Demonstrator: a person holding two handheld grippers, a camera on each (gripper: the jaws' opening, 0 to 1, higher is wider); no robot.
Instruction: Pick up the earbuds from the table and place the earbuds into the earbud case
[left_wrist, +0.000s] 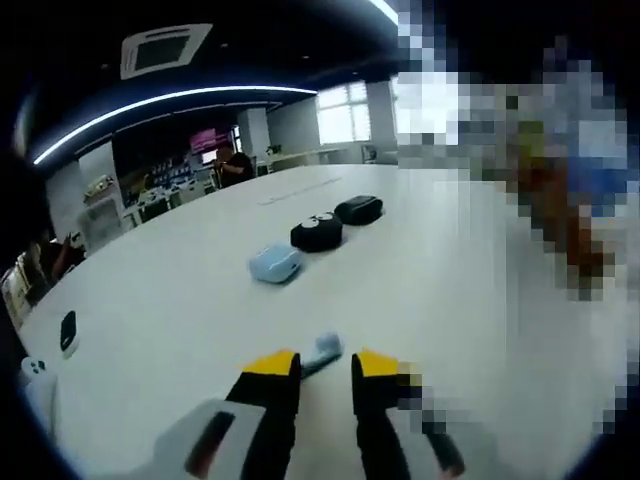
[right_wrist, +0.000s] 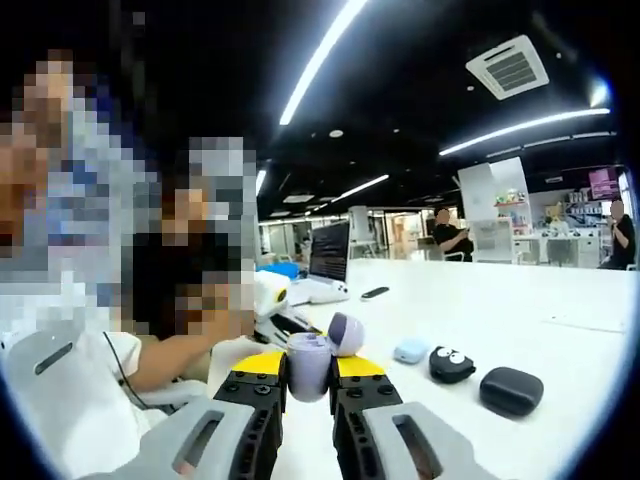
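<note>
Left gripper view: your left gripper (left_wrist: 325, 372) has its jaws narrowed around a pale blue earbud (left_wrist: 322, 352), apparently lifted off the white bench (left_wrist: 430, 270); light blue case (left_wrist: 275, 263) and two black cases sit beyond.

Right gripper view: your right gripper (right_wrist: 309, 372) clamps the open lilac earbud case (right_wrist: 318, 358), lid up, held steady to receive the bud.

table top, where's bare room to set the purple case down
Bare white table lies left of the light blue case, toward the small dark object at the edge. Also open: the stretch right of the black pouch. Crowded: the row of blue case, black googly-eyed case and pouch.
</note>
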